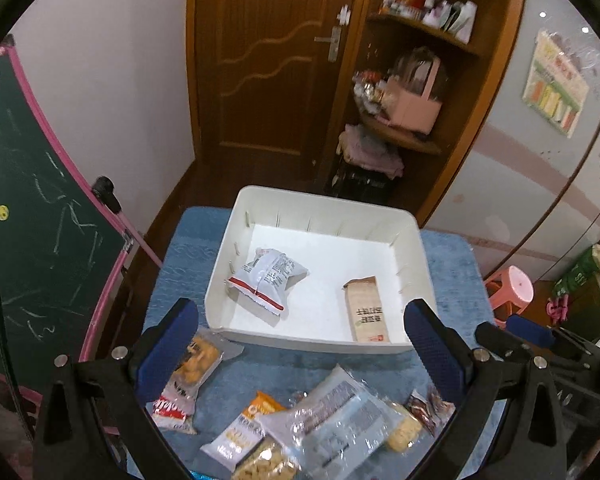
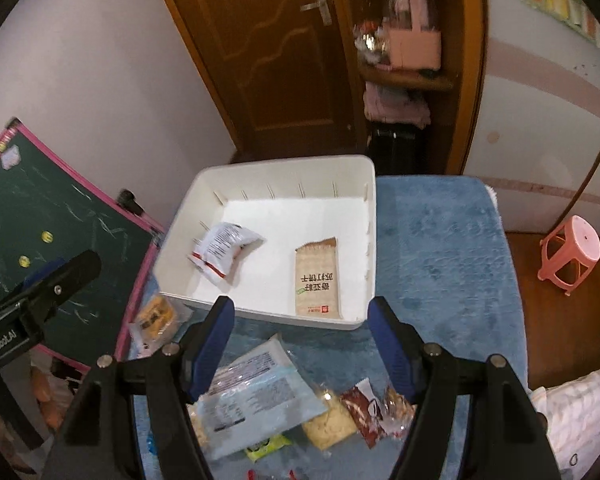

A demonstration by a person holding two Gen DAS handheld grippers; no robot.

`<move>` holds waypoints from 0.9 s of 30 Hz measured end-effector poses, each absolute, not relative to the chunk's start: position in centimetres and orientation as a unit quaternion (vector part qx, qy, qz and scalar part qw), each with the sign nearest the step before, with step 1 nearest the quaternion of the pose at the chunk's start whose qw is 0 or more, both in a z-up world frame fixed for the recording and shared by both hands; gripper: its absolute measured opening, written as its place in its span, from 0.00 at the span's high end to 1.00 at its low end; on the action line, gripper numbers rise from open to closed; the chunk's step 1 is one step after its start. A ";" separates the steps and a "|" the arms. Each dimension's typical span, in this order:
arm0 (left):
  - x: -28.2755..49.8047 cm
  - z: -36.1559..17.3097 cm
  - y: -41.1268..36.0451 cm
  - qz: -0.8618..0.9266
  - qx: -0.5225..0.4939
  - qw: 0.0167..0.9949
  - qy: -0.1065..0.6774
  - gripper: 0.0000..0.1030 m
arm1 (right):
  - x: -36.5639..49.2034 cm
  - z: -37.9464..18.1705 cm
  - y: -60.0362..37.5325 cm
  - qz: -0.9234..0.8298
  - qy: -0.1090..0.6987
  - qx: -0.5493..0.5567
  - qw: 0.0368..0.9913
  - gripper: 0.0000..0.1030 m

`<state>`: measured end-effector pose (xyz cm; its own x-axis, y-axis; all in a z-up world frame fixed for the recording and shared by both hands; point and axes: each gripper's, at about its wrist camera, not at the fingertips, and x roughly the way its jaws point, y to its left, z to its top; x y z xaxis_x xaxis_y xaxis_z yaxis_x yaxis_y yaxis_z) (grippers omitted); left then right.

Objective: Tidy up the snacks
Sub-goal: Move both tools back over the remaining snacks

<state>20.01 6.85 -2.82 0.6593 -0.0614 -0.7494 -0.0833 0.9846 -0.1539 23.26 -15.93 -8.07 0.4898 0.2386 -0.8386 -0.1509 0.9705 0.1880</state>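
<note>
A white bin [image 1: 320, 342] [image 2: 260, 314] sits on a blue mat. Inside lie a white and red snack packet [image 1: 266, 276] [image 2: 224, 250] at the left and a brown cracker pack [image 1: 366, 308] [image 2: 317, 278] at the right. Loose snacks lie in front of the bin: a large pale blue packet [image 1: 336, 416] [image 2: 256, 396], an orange snack pack [image 1: 194, 364] [image 2: 156, 316], a yellow biscuit pack [image 2: 330, 420] and a dark red packet [image 2: 362, 408]. My left gripper [image 1: 300, 352] is open and empty above the loose snacks. My right gripper [image 2: 302, 340] is open and empty over the bin's front edge.
The blue mat [image 2: 440, 248] covers a small table. A green chalkboard with a pink frame [image 1: 28, 208] leans at the left. A pink stool [image 2: 572, 254] stands at the right. A wooden door [image 1: 268, 60] and shelves [image 1: 412, 92] are behind.
</note>
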 end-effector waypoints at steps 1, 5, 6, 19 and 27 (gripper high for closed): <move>19.1 -2.3 6.8 0.006 -0.085 0.909 0.408 0.01 | 22.3 -7.3 -16.4 0.113 0.482 0.047 0.868 0.32; 15.3 -0.5 6.6 -0.007 -0.074 0.918 0.391 0.01 | 19.3 -5.4 -17.5 0.113 0.447 0.048 0.886 0.32; 14.3 -0.2 6.5 -0.012 -0.074 0.919 0.387 0.01 | 18.7 -5.1 -17.8 0.115 0.440 0.047 0.890 0.32; 4.4 -1.6 6.4 0.001 -0.040 0.919 0.392 0.01 | 9.8 -6.5 -16.3 0.174 0.446 -0.048 0.877 0.32; 2.0 -7.9 8.2 0.024 -0.088 0.876 0.473 0.01 | 5.6 -12.4 -13.9 0.205 0.484 -0.096 0.845 0.32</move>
<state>1.95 8.24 -7.88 0.5517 -0.0405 -0.8331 -0.1263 0.9833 -0.1314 5.63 -13.92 -12.36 0.4468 0.2525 -0.8582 -0.4391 0.8978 0.0355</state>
